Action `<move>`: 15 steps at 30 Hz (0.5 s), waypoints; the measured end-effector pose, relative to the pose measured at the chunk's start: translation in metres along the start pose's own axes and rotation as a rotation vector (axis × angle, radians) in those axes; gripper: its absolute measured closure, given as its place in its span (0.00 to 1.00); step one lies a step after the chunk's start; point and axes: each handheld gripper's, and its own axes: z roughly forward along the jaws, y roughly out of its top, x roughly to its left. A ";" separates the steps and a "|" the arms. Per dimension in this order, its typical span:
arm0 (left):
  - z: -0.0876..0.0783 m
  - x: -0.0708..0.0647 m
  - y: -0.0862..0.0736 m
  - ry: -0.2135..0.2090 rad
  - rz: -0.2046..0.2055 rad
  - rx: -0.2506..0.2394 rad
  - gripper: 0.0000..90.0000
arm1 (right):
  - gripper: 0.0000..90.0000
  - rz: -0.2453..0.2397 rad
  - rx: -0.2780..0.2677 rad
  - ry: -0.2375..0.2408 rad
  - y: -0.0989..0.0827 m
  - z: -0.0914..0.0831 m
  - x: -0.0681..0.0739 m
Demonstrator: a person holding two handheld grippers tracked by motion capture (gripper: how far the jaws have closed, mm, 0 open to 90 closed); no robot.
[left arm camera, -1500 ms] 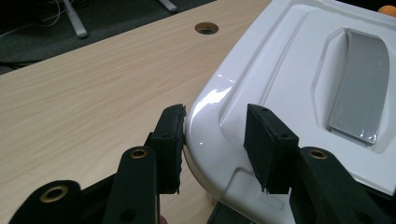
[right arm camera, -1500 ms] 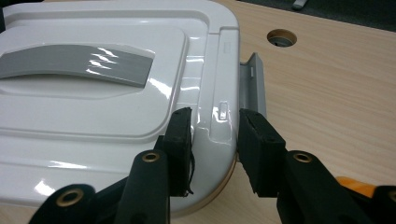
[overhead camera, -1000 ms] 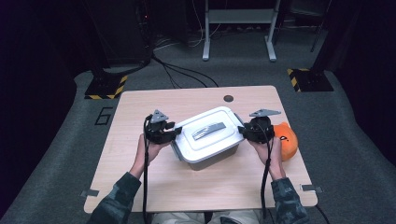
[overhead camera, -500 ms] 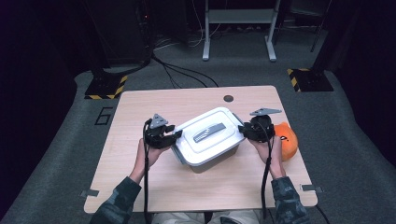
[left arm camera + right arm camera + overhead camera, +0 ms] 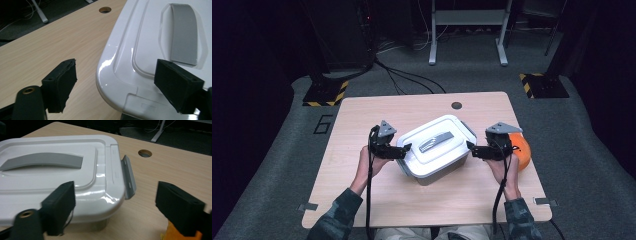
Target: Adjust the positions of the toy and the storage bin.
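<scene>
Because both tongs have just been opening and nothing sits between their jaws, treat the step as a release at the box ends.

High view: the white lidded box (image 5: 435, 150) lies mid-surface (image 5: 362, 120), askew. Left tongs (image 5: 406, 150) just beside its left end, right tongs (image 5: 472, 148) just beside its right end, both open. An orange object (image 5: 522, 150) lies right of the right tongs.

Left gripper view: left pad (image 5: 61, 83) over bare wood; the right one over the lid's near corner. Withdraw level, away from the lid.

Right gripper view: grey latch (image 5: 128, 177) lies between the spread jaws, untouched. Back off straight, clear of the latch.
</scene>
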 end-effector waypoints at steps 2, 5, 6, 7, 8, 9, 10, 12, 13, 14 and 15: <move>-0.002 0.001 0.001 0.002 0.005 -0.005 0.16 | 0.07 -0.001 -0.014 -0.016 -0.010 -0.009 0.001; -0.006 0.003 0.002 0.007 0.002 -0.018 0.14 | 0.00 -0.004 -0.020 -0.028 -0.026 -0.017 0.003; -0.007 0.004 0.003 0.007 0.003 -0.024 0.14 | 0.00 -0.011 -0.016 -0.031 -0.034 -0.019 0.005; -0.007 0.004 0.003 0.007 0.003 -0.024 0.14 | 0.00 -0.011 -0.016 -0.031 -0.034 -0.019 0.005; -0.008 0.005 0.003 0.006 0.003 -0.029 0.12 | 0.00 -0.023 -0.009 -0.031 -0.047 -0.021 0.008; -0.009 0.006 0.003 0.004 -0.001 -0.038 0.11 | 0.00 -0.030 -0.001 -0.031 -0.053 -0.021 0.010; -0.009 0.006 0.003 0.006 -0.008 -0.041 0.11 | 0.00 -0.034 0.005 -0.031 -0.058 -0.021 0.011; -0.009 0.007 0.002 0.016 -0.008 -0.034 0.08 | 0.00 -0.029 0.018 -0.016 -0.074 -0.019 0.015; -0.008 0.007 0.002 0.021 -0.012 -0.030 0.08 | 0.00 -0.032 0.035 -0.009 -0.082 -0.016 0.016; -0.008 0.007 0.002 0.025 -0.017 -0.020 0.08 | 0.00 -0.040 0.058 -0.008 -0.090 -0.012 0.017; -0.008 0.007 0.002 0.031 -0.020 -0.009 0.08 | 0.00 -0.043 0.073 -0.015 -0.099 -0.007 0.018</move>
